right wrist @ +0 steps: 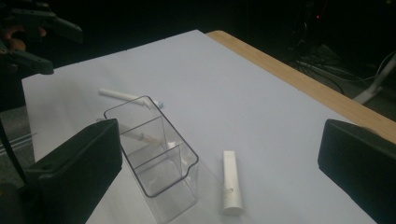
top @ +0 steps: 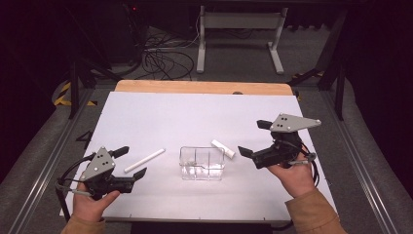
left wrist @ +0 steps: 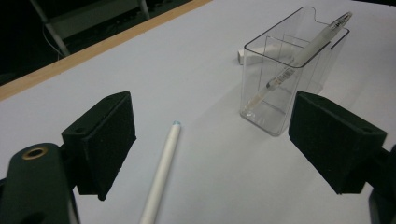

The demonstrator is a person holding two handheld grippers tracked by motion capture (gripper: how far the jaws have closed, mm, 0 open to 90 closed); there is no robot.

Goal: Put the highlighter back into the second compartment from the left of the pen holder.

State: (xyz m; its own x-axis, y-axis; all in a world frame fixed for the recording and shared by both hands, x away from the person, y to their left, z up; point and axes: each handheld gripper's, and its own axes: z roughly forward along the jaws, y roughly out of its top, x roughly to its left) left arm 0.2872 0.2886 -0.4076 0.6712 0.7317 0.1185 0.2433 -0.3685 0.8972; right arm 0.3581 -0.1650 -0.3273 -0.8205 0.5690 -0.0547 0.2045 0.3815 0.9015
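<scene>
2 grippers, L (top: 130, 162) & R (top: 255, 139), both released; 1 clear box (top: 202, 163), 3 pens

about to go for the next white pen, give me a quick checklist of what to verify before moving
1. Left tongs open wide, nothing between them: ok.
2. Right tongs open, nothing held: ok.
3. Long white pen lies flat on the table, between the left tongs' pads but untouched: ok.
4. Clear organizer stands upright, one pen already leaning inside it: ok.
5. Short white stick lies flat beside the organizer, apart from it and within the right tongs' line: ok.
6. Whether the organizer's remaining compartments are free: cannot tell, the clear walls blur together.
</scene>
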